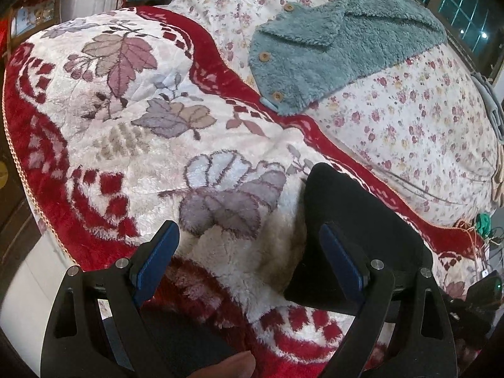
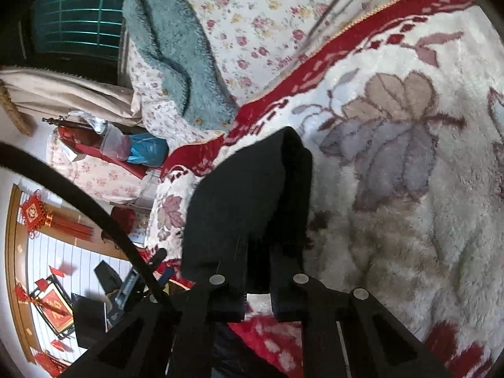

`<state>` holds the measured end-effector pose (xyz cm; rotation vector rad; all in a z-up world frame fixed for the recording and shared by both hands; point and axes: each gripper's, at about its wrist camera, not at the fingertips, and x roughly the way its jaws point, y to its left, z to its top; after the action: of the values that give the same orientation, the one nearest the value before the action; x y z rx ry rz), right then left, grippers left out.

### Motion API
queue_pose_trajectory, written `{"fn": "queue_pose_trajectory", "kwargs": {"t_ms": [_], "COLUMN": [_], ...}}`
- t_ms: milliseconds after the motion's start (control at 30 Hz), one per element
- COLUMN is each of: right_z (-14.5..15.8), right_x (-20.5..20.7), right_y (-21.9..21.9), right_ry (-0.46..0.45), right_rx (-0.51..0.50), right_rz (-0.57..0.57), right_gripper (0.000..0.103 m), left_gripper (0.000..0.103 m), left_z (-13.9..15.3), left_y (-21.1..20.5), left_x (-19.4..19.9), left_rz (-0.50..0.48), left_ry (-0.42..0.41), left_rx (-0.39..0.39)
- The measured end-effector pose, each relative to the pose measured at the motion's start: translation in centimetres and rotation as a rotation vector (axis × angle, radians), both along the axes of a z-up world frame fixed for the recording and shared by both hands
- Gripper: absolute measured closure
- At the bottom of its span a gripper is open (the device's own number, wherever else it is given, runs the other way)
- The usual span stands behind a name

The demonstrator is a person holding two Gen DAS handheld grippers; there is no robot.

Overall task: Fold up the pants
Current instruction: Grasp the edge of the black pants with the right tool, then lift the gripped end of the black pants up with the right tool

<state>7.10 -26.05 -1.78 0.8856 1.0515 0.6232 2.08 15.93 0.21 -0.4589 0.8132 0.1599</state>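
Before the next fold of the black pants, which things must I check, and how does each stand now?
1. Right tongs gripping the pants: ok, shut on the cloth.
2. Left tongs free to grasp: ok, open, nothing between them.
3. Pants near the left tongs: ok, the cloth lies at its right finger.
4. Fold area on the blanket: ok, only fleece shows.
5. Teal sweater clear of the pants: ok, apart, on the floral sheet.
6. Pants flat, legs aligned: cannot tell.
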Motion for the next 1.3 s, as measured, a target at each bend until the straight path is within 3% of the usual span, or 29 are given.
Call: {"fn": "queue_pose_trajectory", "kwargs": {"t_ms": [133,200,267,367,433,467,567,600,667,800,933,1000,1100,1167,1300], "right_z": [-0.8,-1.8,-3.2,-4.7,-4.6,-4.6,-4.1,-3.7,-2.0,0.6,5.9,9.6,16.0,21.6,34.3], "right_x": [0.9,1.7,2.3,2.4,2.5,2.7,3.6,3.9,4.6,5.3,5.4,5.7,6.9,7.8,8.1], "right_y": [0.0,0.3,0.4,1.0,1.7,2.1,3.1,3.7,5.1,6.4,5.2,3.5,0.4,-3.1,-9.6], "right_ry": [0.006,0.045,0.128,0.193,0.183,0.177,0.16,0.149,0.104,0.024,-0.096,-0.14,-0.201,-0.223,-0.33], "right_rx": [0.26,0.292,0.217,0.202,0.227,0.229,0.175,0.149,0.019,-0.101,-0.066,-0.016,-0.032,-0.135,-0.438], "right_rz": [0.023,0.012,-0.032,-0.03,-0.007,0.001,-0.01,0.0,0.028,0.04,-0.005,-0.039,-0.086,-0.13,-0.208], "right_gripper": [0.092,0.092,0.09,0.085,0.081,0.074,0.07,0.07,0.085,0.09,0.091,0.091,0.091,0.092,0.092], "left_gripper": [0.012,0.012,0.012,0.012,0.012,0.012,0.012,0.012,0.012,0.012,0.012,0.012,0.012,0.012,0.012], "left_z": [0.0,0.0,0.0,0.0,0.0,0.0,0.1,0.0,0.0,0.0,0.1,-0.1,-0.6,-0.8,-0.9], "left_y": [-0.4,-0.5,-0.5,-0.3,-0.2,-0.2,-0.3,-0.3,-0.2,0.1,0.6,0.9,1.4,1.7,1.9], "left_x": [0.0,0.0,-0.1,0.1,0.1,0.1,0.1,0.1,0.1,0.0,-0.1,0.0,0.2,0.1,0.1], "left_rz": [-0.007,-0.011,-0.012,-0.013,-0.015,-0.017,-0.02,-0.018,-0.016,-0.014,-0.014,-0.003,0.006,0.015,0.025], "left_ry": [0.002,0.002,0.001,0.003,0.003,0.002,0.004,0.005,0.008,-0.009,-0.019,-0.003,0.017,0.025,0.035], "left_rx": [0.005,0.006,0.0,-0.009,-0.007,-0.006,0.002,0.004,-0.004,-0.023,-0.055,-0.077,-0.116,-0.143,-0.159]}}
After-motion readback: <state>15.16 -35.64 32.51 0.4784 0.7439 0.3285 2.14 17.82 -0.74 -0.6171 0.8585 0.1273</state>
